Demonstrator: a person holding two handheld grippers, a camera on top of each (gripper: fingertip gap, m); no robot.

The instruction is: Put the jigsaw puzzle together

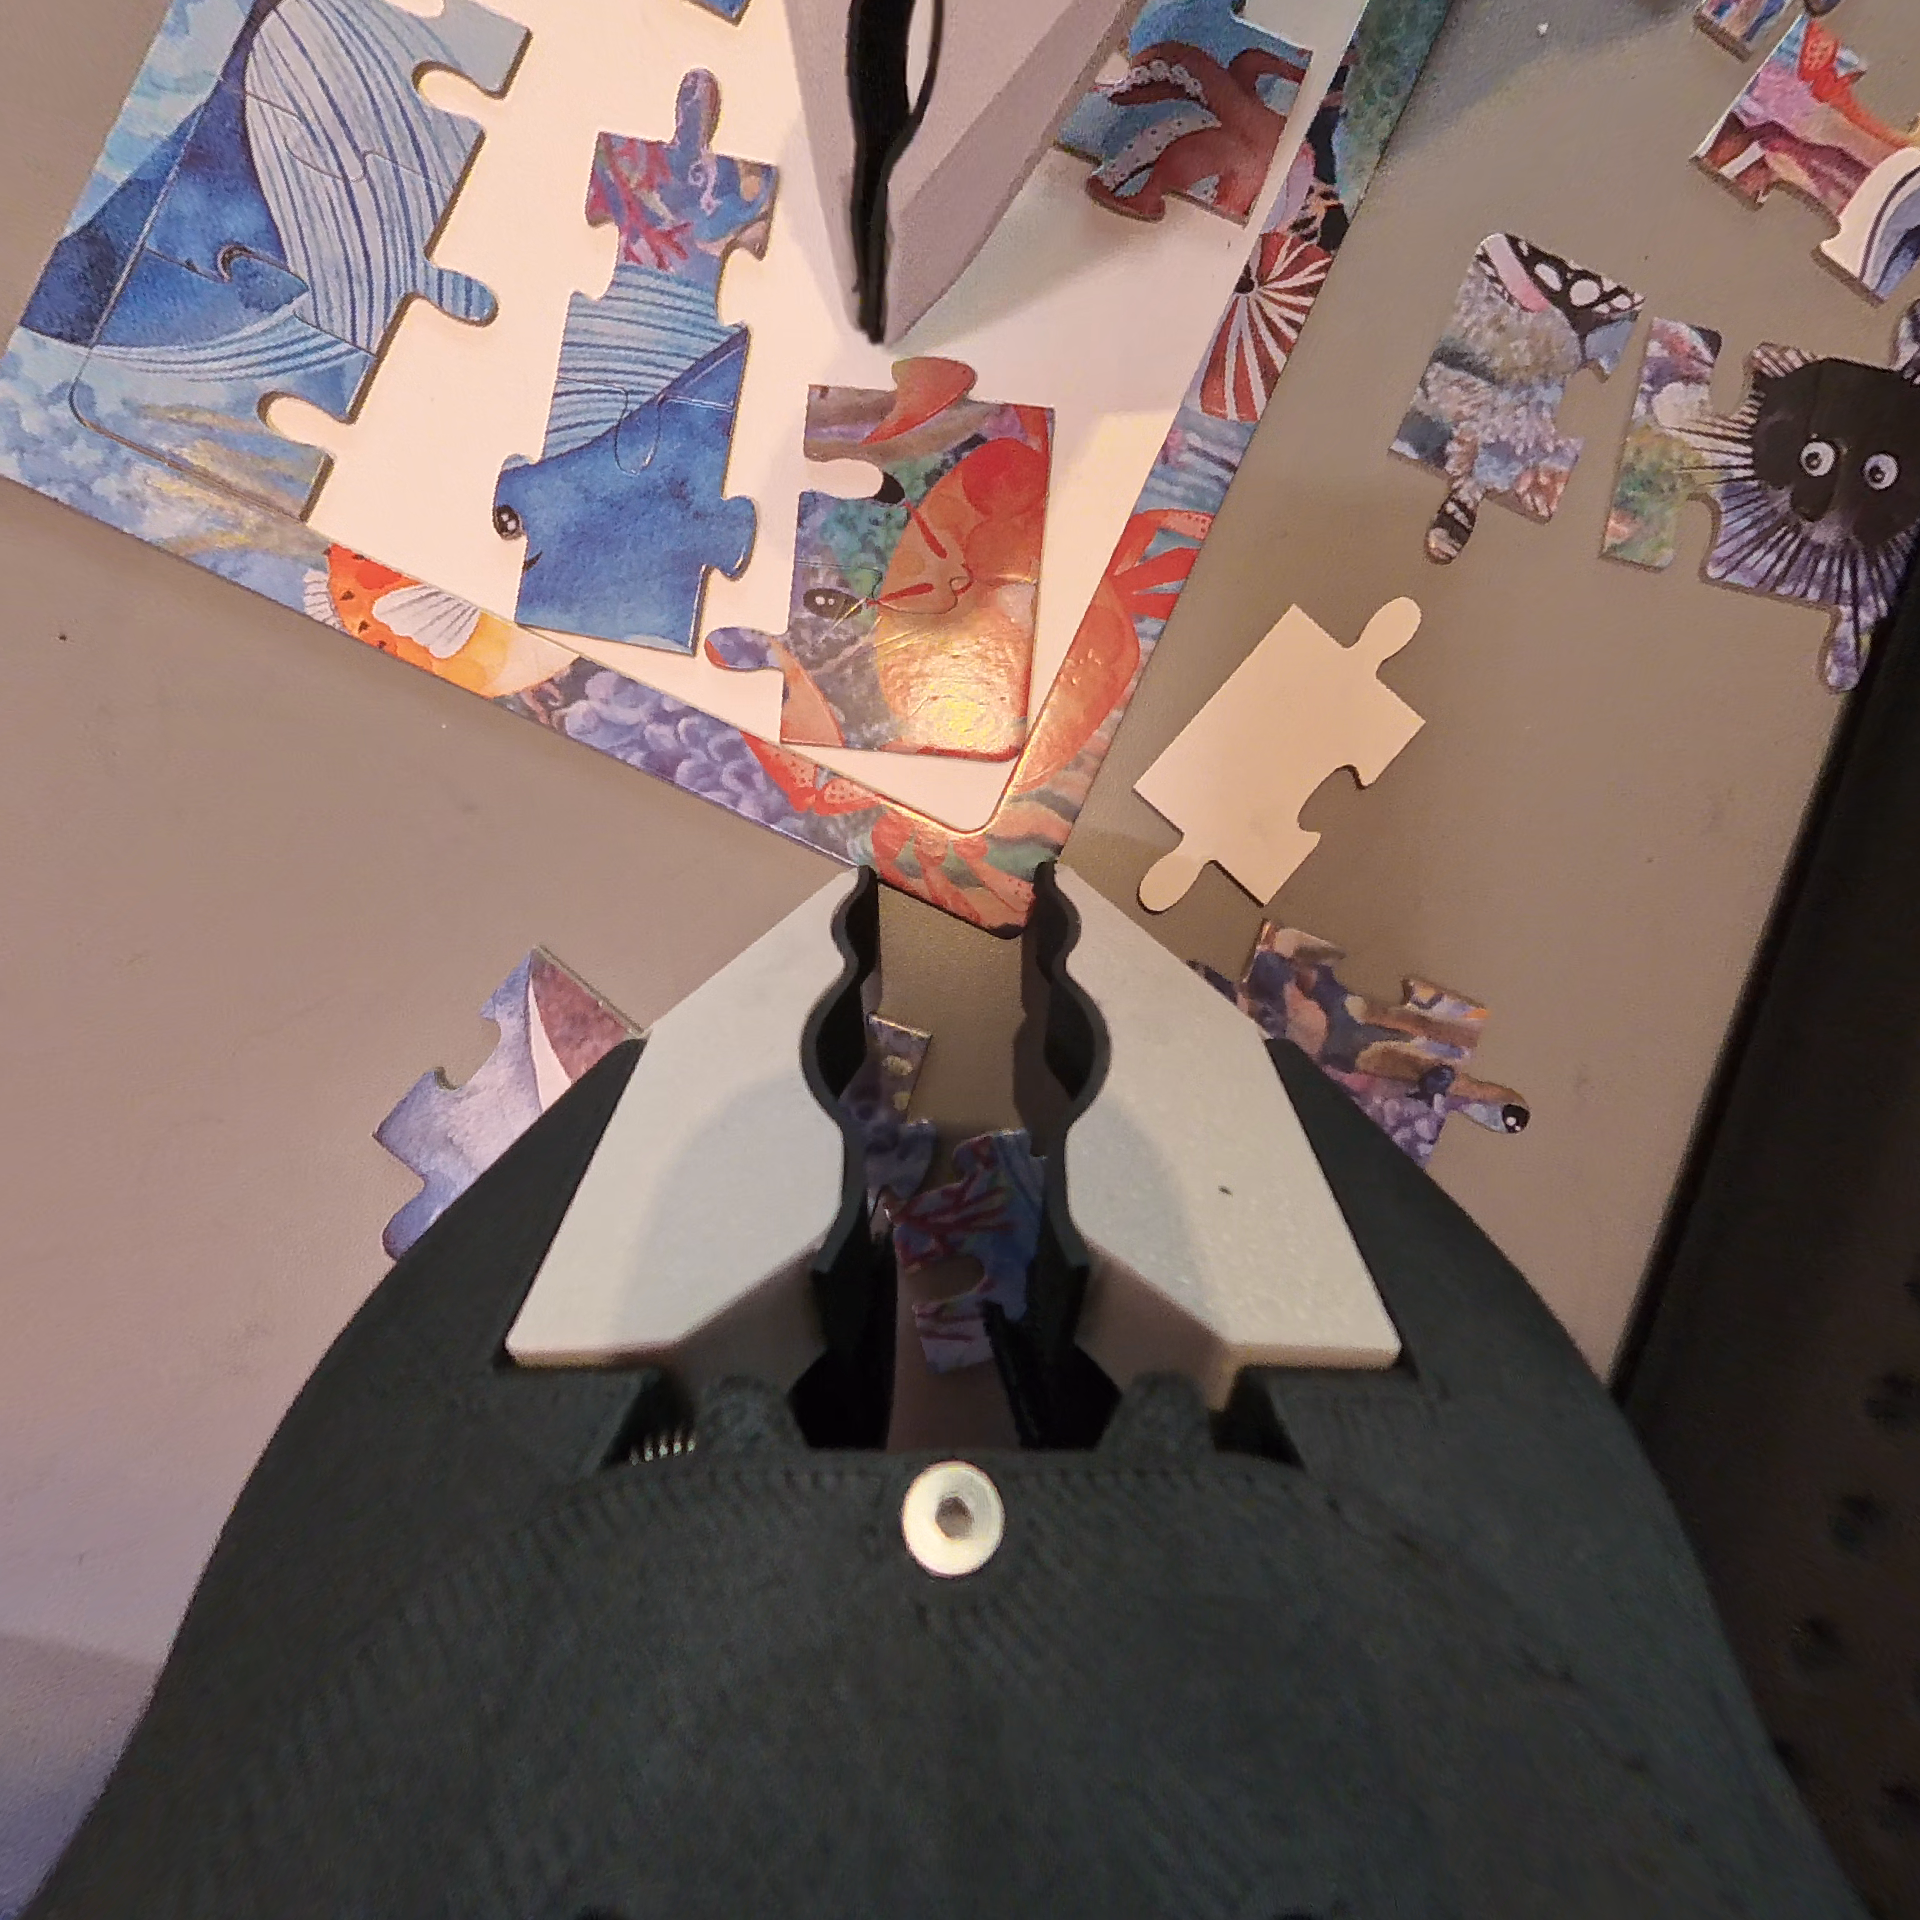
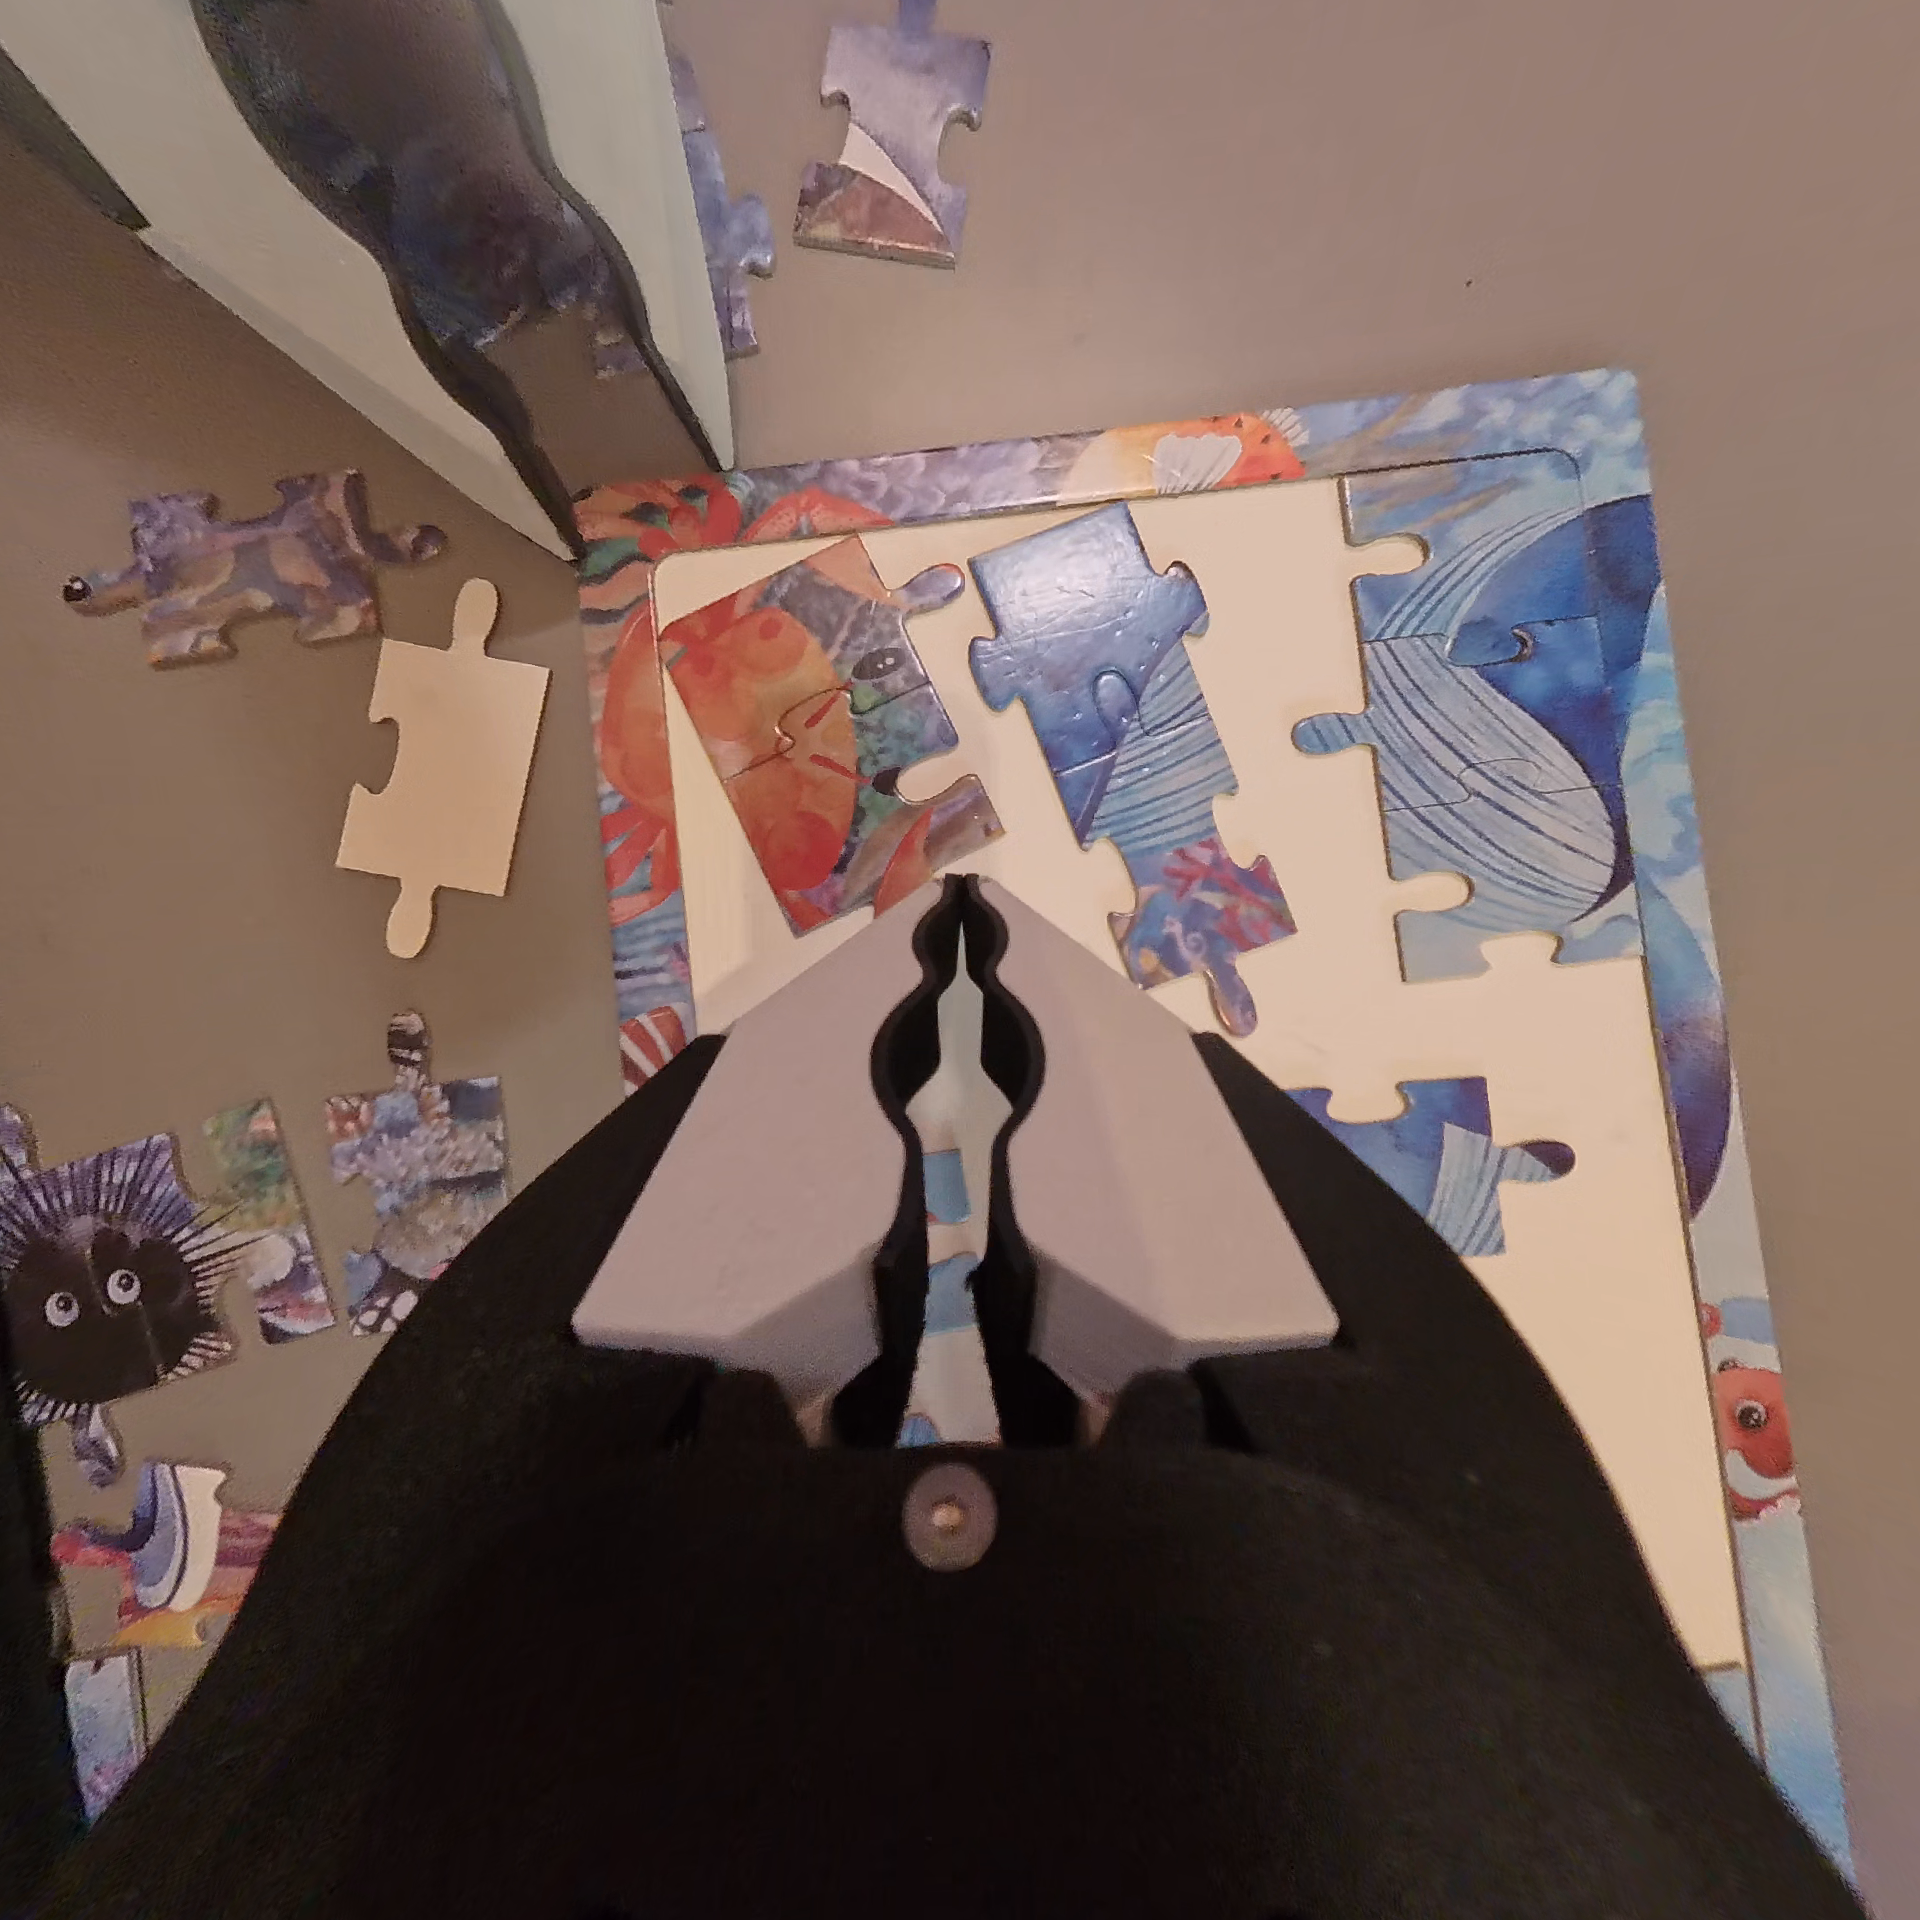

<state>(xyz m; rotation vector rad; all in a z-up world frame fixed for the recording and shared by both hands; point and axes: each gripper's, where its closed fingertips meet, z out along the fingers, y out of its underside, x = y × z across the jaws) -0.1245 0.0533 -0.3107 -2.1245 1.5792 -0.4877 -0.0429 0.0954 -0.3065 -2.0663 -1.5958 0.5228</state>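
Nearest your lens, your left gripper hangs with its jaws apart and nothing between them, poised over the near corner of the puzzle tray; loose pieces lie on the table beneath it, including a purple coral piece seen through the gap. Holding off the board here seems meant to leave the way clear for the other tool.

Your right gripper is pinched closed, its tips meeting with nothing visibly held, right at the edge of the orange crab block. That block lies crooked in the tray's corner, tilted against the frame, so the closed tips look set to nudge it square rather than lift it.

Inside the tray, the whale section is seated along the far border, while a blue strip of joined pieces lies free on the cream base between whale and crab, apart from both. Much bare base is visible, so the puzzle appears far from half done.

Outside the frame, on the grey table, wait a face-down blank piece, a black urchin piece and several patterned others.
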